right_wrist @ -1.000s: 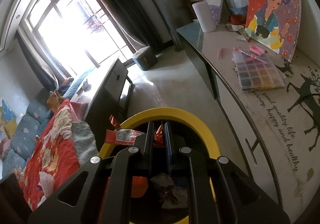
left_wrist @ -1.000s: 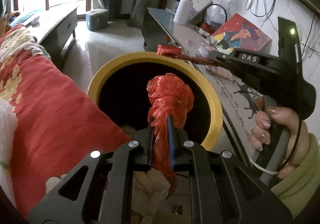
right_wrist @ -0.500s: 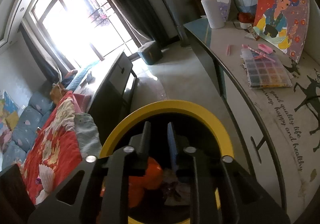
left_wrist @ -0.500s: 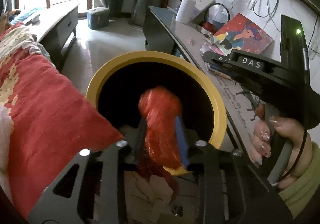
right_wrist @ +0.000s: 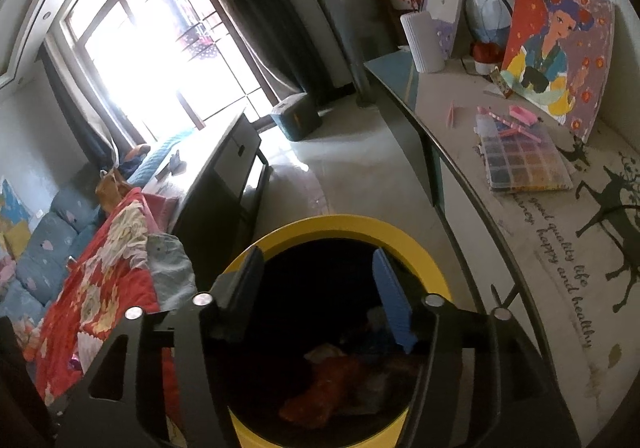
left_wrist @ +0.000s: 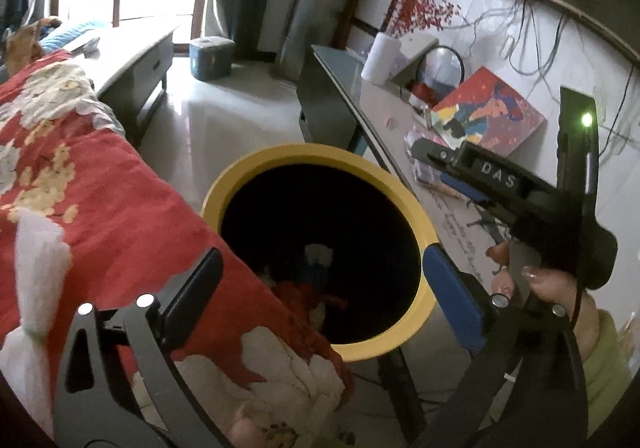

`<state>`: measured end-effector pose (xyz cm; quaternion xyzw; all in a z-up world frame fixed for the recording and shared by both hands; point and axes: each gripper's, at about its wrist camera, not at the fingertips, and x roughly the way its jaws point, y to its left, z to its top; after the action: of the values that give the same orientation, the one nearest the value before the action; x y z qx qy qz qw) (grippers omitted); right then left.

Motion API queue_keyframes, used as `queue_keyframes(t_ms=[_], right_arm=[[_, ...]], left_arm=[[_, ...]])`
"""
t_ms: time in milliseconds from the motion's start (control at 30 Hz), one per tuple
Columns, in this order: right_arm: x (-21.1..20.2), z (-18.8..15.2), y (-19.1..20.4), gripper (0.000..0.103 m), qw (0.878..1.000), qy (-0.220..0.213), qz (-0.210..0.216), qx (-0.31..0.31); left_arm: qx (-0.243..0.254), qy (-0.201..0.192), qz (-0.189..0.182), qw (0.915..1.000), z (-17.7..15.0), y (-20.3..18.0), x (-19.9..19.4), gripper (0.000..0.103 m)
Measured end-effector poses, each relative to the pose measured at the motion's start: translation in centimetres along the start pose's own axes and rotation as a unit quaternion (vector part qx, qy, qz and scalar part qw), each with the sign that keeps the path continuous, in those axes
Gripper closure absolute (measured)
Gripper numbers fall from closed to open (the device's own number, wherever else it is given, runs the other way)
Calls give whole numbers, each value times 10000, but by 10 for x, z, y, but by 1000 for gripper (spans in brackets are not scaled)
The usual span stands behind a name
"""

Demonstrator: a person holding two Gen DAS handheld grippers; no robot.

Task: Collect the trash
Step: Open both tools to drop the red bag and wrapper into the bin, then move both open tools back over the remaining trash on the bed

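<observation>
A round bin with a yellow rim [left_wrist: 416,220] stands on the floor between a red quilt and a long table; it also shows in the right wrist view [right_wrist: 348,224]. Inside lie a red plastic bag [right_wrist: 320,388] and other scraps [left_wrist: 316,256]. My left gripper [left_wrist: 320,268] is open and empty over the bin mouth. My right gripper [right_wrist: 316,268] is open and empty above the bin; its body [left_wrist: 492,184] shows to the right in the left wrist view.
A red flowered quilt [left_wrist: 80,200] lies against the bin's left side. A long table [right_wrist: 540,216] on the right carries a bead box [right_wrist: 524,164], a painting [right_wrist: 556,48] and a white vase [right_wrist: 422,40]. A dark cabinet [right_wrist: 228,168] stands beyond.
My left gripper opened and the red bag dropped into the bin. My right gripper let go of the red wrapper and opened wide over the bin.
</observation>
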<state>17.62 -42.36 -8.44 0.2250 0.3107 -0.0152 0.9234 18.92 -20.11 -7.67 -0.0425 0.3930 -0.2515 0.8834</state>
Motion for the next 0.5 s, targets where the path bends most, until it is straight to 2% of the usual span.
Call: queue_keyframes(t_ms=[300,500], right_arm=[[-16,3,17,28,9995,-196,-11,-256],[-27,3,36,27,9986,-248,79,-471]], left_arm=[[-92,-338,228,9991,2,10,-28,11],[-146,-553,296,9979,3,16,-47,11]])
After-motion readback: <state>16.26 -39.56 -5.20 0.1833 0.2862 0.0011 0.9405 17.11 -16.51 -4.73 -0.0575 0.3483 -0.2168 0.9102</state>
